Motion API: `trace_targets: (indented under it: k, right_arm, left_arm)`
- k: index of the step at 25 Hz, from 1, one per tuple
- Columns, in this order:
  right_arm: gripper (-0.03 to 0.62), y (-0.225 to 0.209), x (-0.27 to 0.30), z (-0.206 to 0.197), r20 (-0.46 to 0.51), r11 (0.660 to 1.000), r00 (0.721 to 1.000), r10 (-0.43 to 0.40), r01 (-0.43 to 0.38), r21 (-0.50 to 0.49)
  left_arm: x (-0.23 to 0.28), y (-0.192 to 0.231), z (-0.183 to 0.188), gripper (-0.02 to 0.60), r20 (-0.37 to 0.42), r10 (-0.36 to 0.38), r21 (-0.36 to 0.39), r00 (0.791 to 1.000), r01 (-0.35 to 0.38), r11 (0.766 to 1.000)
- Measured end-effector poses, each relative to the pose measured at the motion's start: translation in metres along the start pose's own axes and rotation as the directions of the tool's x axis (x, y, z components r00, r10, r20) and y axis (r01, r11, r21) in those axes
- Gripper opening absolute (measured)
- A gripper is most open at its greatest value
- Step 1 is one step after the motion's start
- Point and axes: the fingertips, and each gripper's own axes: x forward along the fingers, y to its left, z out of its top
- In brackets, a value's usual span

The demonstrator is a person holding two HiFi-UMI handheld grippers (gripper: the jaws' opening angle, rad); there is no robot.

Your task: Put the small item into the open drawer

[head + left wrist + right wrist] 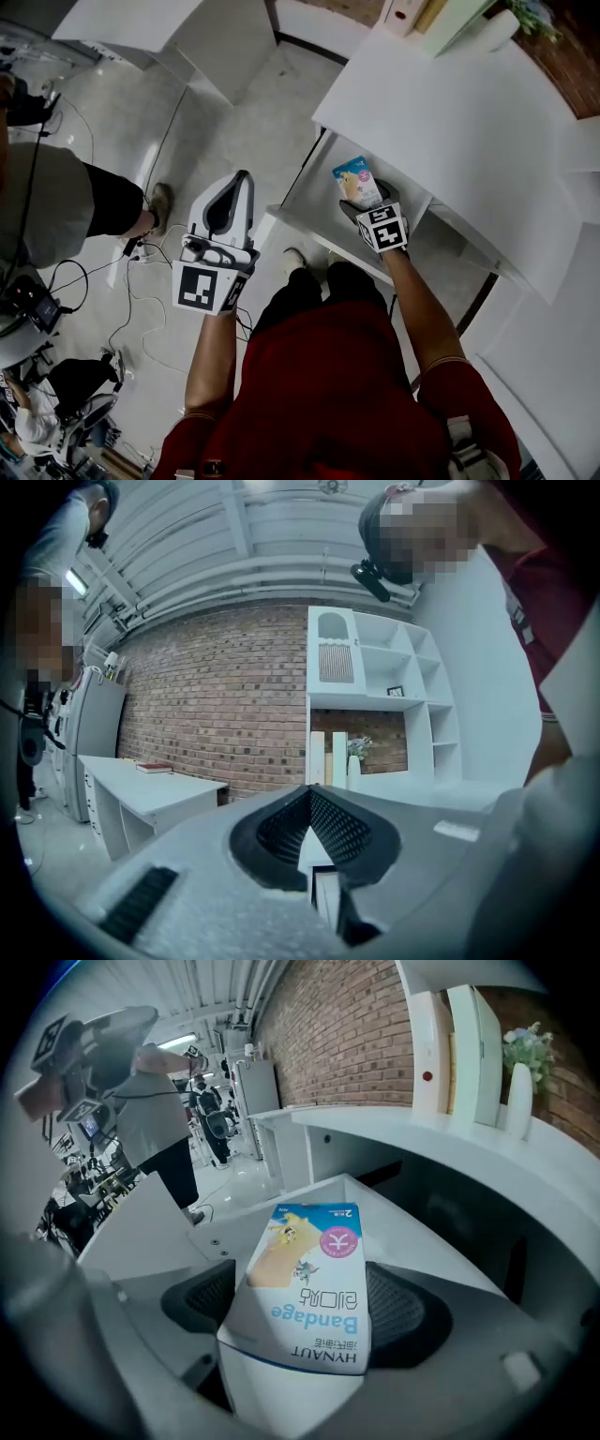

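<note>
My right gripper (367, 199) is shut on a small bandage box (357, 182), light blue and white with a cartoon print. It holds the box over the open white drawer (319, 187) that sticks out from under the white desk top (459, 122). In the right gripper view the bandage box (309, 1293) stands between the two black pads, and the drawer (234, 1232) lies just beyond it. My left gripper (228, 208) hangs over the floor to the left of the drawer, jaws together with nothing between them. The left gripper (309, 829) points at a far brick wall.
A seated person (56, 202) and cables (141, 281) on the floor are to the left. Books and a vase (487, 28) stand at the back of the desk. A white shelf unit (375, 696) and a second desk (141, 789) show in the left gripper view.
</note>
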Motion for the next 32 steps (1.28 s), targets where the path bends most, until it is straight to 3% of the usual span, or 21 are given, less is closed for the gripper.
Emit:
trace_targets:
  k: [9,32]
  right_arm:
    - [0.445,-0.016,0.035,-0.027,-0.055,0.996,0.998,-0.027,0.032,0.088]
    - [0.445,-0.025,0.065,-0.065,-0.161,0.993,0.987,-0.005,0.024,0.113]
  left_arm:
    - [-0.008,0.007,-0.012,0.008,-0.058,0.05,0.014,0.997,-0.049,0.999]
    - [0.001,0.005,-0.029,0.008,-0.111,0.055,0.009,0.992,-0.055,0.998]
